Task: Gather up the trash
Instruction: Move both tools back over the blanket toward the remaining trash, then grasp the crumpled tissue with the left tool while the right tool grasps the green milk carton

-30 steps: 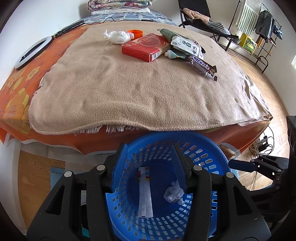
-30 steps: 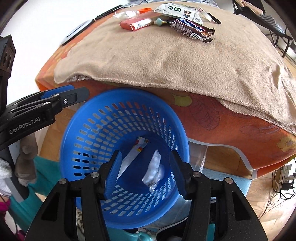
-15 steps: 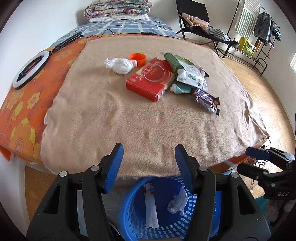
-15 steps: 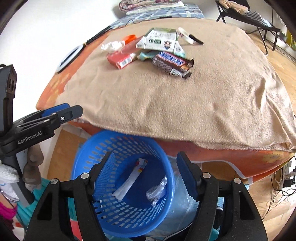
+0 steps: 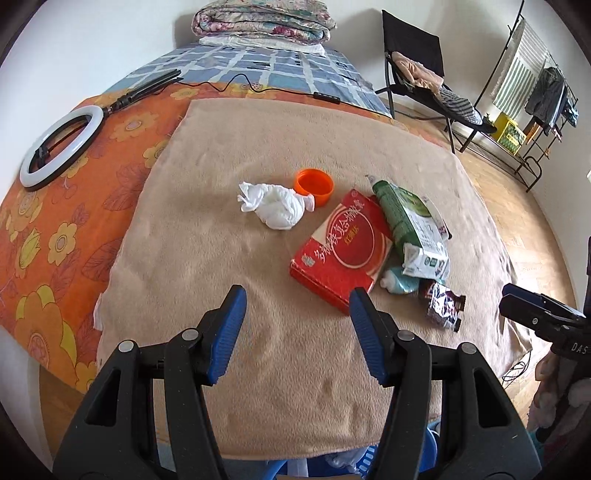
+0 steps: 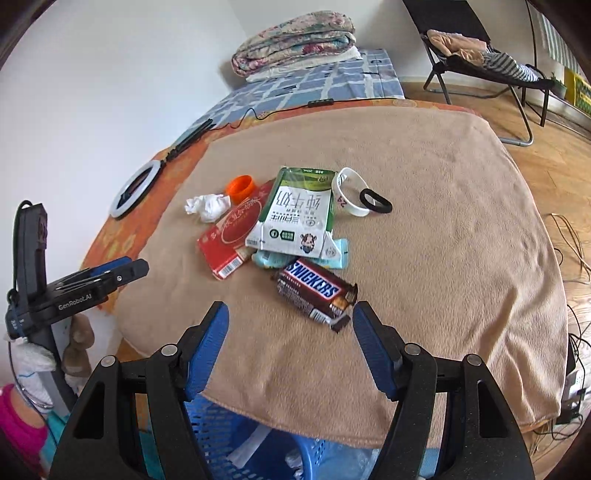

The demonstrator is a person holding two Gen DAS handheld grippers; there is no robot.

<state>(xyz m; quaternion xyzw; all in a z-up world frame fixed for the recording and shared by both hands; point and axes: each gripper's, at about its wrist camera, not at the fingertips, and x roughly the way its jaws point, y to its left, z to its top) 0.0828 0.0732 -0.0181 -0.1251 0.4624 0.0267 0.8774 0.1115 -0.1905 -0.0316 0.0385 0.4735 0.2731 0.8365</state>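
Note:
Trash lies on a tan blanket [image 5: 221, 258]: a crumpled white tissue [image 5: 275, 207], an orange cap [image 5: 314, 184], a red box [image 5: 343, 251], a green-white milk carton [image 6: 295, 218], a teal packet [image 6: 295, 258] and a Snickers wrapper [image 6: 316, 291]. My left gripper [image 5: 297, 299] is open and empty above the blanket, just short of the red box. My right gripper [image 6: 290, 314] is open and empty, just short of the Snickers wrapper. A blue basket [image 6: 236, 439] sits below the bed edge with trash inside.
A ring light [image 5: 59, 146] lies on the orange sheet at left. A white band [image 6: 349, 195] and a black hair tie [image 6: 375, 201] lie beside the carton. Folded quilts [image 5: 262, 18] sit at the bed's far end. A black chair [image 5: 424, 77] stands on the floor at right.
Both grippers have risen from over the blue basket to above the blanket and moved toward the trash pile. Both stay open and empty.

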